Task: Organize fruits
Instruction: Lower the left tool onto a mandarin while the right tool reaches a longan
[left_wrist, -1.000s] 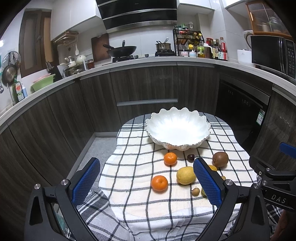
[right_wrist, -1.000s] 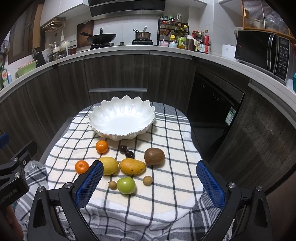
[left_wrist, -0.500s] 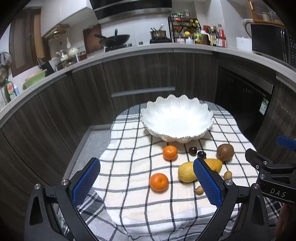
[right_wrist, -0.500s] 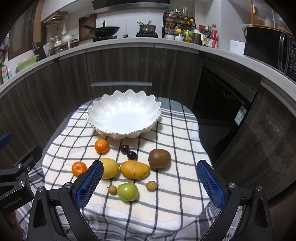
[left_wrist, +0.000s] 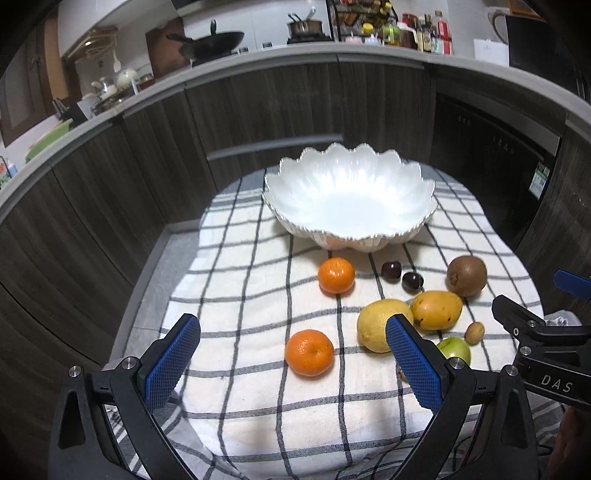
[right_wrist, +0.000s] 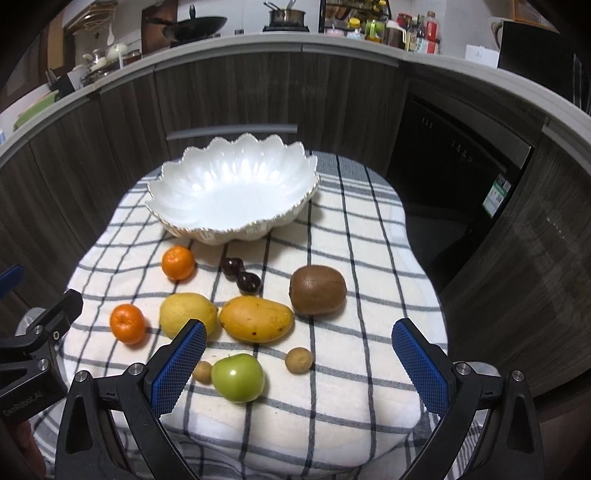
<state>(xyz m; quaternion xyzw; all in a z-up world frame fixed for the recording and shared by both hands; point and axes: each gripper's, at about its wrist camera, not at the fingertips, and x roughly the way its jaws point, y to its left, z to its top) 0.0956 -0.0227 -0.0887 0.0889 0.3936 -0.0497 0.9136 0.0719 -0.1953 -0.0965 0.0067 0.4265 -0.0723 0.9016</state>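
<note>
An empty white scalloped bowl (left_wrist: 421, 192) (right_wrist: 166, 177) stands at the back of a checked cloth. In front of it lie two mandarins (left_wrist: 309, 352) (left_wrist: 336, 275), a lemon (left_wrist: 376, 325), a mango (right_wrist: 256, 319), a kiwi (right_wrist: 317, 290), two dark cherries (right_wrist: 232, 266), a green apple (right_wrist: 238, 376) and two small brown fruits (right_wrist: 299, 360). My left gripper (left_wrist: 291, 363) is open and empty, low over the near mandarin. My right gripper (right_wrist: 297, 371) is open and empty, above the apple and small brown fruit.
The cloth (right_wrist: 369, 266) covers a small table, with floor gaps on both sides. Dark cabinets (left_wrist: 258, 110) curve behind it. A dishwasher front (right_wrist: 454, 162) is at the right. The counter holds a wok (left_wrist: 207, 40) and bottles.
Both grippers have moved forward and lower toward the fruits, which look larger now. The fruits and bowl have not moved. Both grippers stay open.
</note>
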